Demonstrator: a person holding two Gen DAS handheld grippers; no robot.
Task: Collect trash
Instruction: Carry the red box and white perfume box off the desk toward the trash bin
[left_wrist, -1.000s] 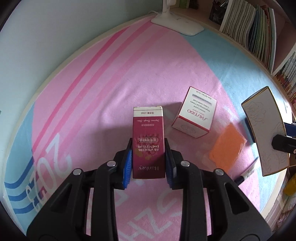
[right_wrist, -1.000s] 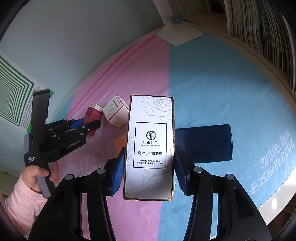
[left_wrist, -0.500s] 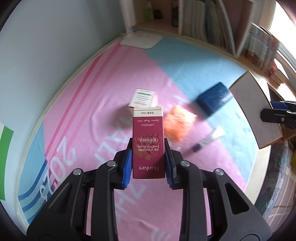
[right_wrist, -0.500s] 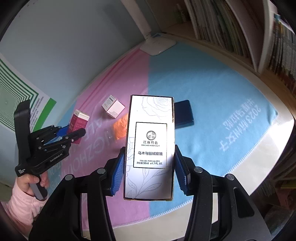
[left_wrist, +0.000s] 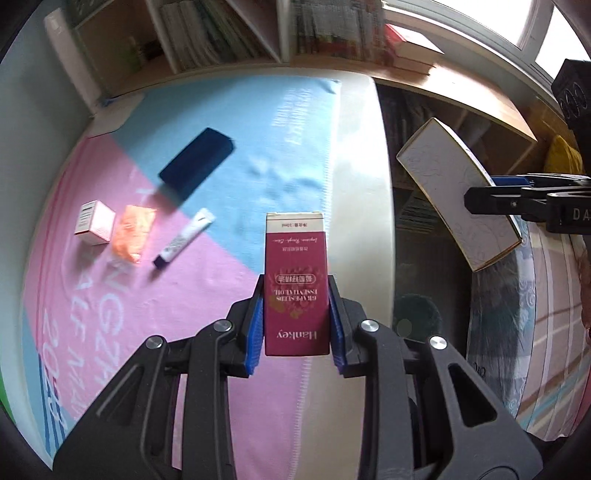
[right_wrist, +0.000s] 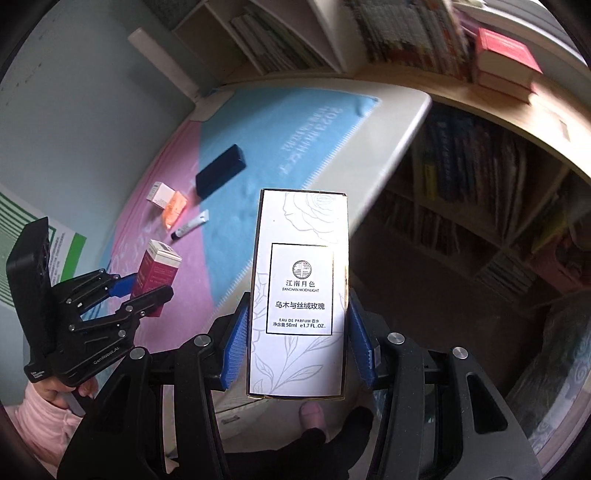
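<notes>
Pointing forward lengthwise: red box (left_wrist: 296, 280), left claw (left_wrist: 296, 328)

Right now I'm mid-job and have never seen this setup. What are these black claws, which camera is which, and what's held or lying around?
There is no robot: a person holds a two-finger claw in each hand, with a fisheye camera on each looking along its fingers.

In the left wrist view, the left claw is shut on a dark red box. The right wrist view shows the right claw shut on a tall white perfume box. Each claw also shows up in the other's picture.

Both boxes are lifted near the edge of the table. On the pink and blue mat lie a small white box, an orange wrapper, a small tube and a dark blue case. Bookshelves stand behind.
</notes>
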